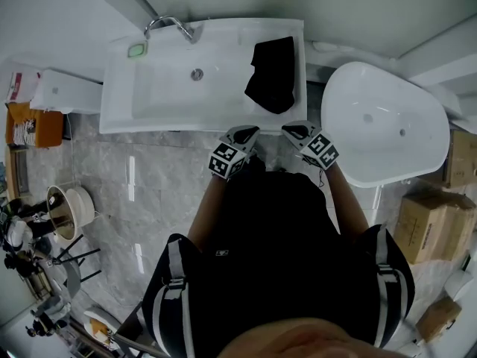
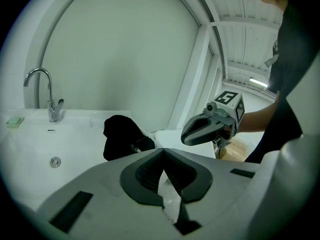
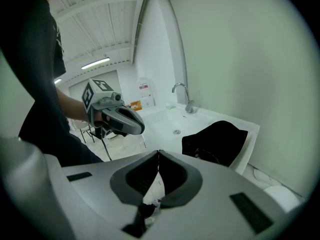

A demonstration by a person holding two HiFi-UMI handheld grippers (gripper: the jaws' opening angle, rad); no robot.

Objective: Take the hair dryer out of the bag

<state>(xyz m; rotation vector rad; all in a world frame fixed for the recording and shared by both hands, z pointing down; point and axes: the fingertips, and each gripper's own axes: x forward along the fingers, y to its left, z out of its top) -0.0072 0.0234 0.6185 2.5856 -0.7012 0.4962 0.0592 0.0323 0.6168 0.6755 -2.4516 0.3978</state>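
A black cloth bag (image 1: 272, 73) lies slumped on the right end of the white sink counter (image 1: 119, 88); the hair dryer is hidden inside it. The left gripper view shows the bag (image 2: 122, 136) ahead and left of the jaws, the right gripper view shows the bag (image 3: 216, 141) ahead and to the right. My left gripper (image 1: 246, 133) and right gripper (image 1: 296, 130) hover side by side just short of the counter's front edge, below the bag. Both are shut with nothing between the jaws. Each gripper shows in the other's view: the right gripper (image 2: 192, 134), the left gripper (image 3: 136, 126).
A chrome tap (image 1: 170, 25) and a green soap (image 1: 136, 49) sit at the sink's back left. A white bathtub (image 1: 384, 125) stands to the right, cardboard boxes (image 1: 425, 226) beyond it. Stools and clutter (image 1: 63, 211) fill the left floor.
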